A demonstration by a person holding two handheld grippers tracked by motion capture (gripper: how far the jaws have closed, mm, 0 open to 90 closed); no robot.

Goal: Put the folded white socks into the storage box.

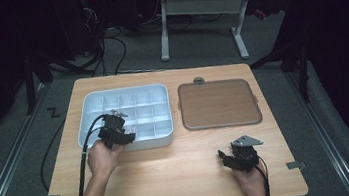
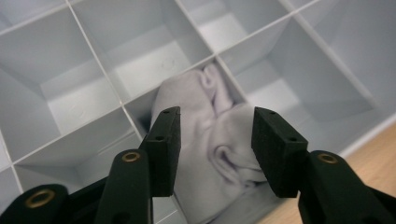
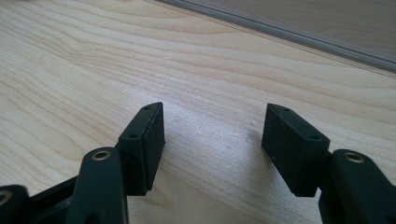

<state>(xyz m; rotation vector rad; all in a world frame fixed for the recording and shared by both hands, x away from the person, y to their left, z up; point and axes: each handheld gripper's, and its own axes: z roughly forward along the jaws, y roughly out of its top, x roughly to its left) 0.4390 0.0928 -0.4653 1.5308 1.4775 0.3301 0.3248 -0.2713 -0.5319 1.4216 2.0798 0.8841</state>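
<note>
Cloth (image 2: 210, 140), pale and crumpled, lies stuffed in one compartment of the white tray (image 1: 92, 100), in the tray's lower left part in the high view, near the front wall. My left tongs (image 1: 127, 132) hang just over that compartment at left of centre in the high view; in the left gripper view the jaws stand apart on either side of the cloth, pads clear of it, so I hold nothing there. My right tongs (image 3: 212, 140) sit low right in the high view, over bare desk (image 1: 172, 174), jaws wide apart with only wood grain between them. The brown mat (image 1: 218, 103) lies right of the tray, apart from it, its edge crossing the upper right of the right gripper view.
</note>
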